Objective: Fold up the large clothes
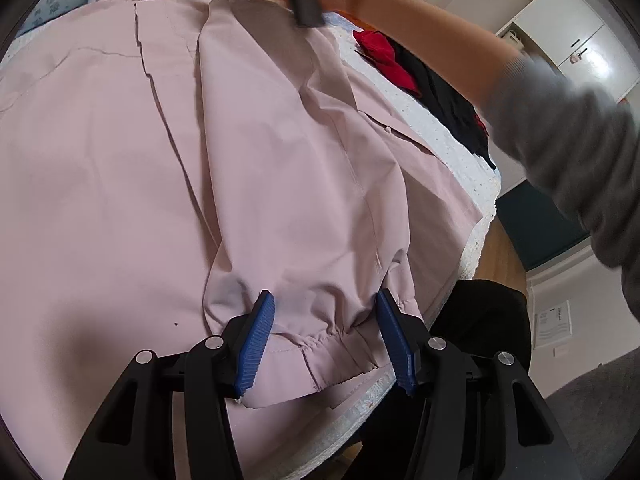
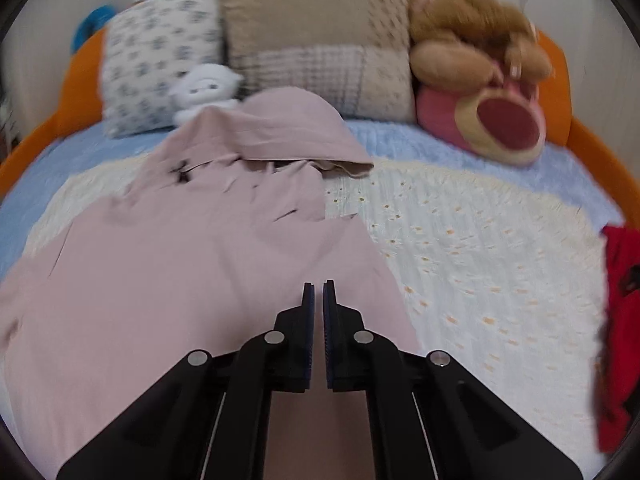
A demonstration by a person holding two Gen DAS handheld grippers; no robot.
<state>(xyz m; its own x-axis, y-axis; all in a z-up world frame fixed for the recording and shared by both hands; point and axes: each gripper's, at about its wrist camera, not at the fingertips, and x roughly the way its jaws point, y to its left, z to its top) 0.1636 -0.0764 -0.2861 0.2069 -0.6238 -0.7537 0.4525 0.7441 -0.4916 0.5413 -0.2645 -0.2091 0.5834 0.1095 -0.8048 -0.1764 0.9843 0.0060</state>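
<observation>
A large pale pink hooded jacket (image 1: 120, 168) lies spread on the bed, one sleeve (image 1: 296, 184) folded over its body. My left gripper (image 1: 326, 316) is open, its blue pads on either side of the sleeve's gathered cuff (image 1: 320, 340) near the bed's front edge. In the right wrist view the jacket (image 2: 180, 272) lies with its hood (image 2: 296, 128) toward the pillows. My right gripper (image 2: 319, 292) is shut with nothing seen between its pads, over the jacket's right side. It appears blurred at the top of the left wrist view (image 1: 304, 4), held by the person's arm (image 1: 440, 36).
A white eyelet bedspread (image 2: 480, 264) covers the bed. Red and black clothes (image 1: 424, 80) lie at its right edge, also in the right wrist view (image 2: 620, 320). Pillows (image 2: 312, 40) and plush toys (image 2: 480, 72) sit by the orange headboard (image 2: 80, 80). A black chair (image 1: 480, 320) stands beside the bed.
</observation>
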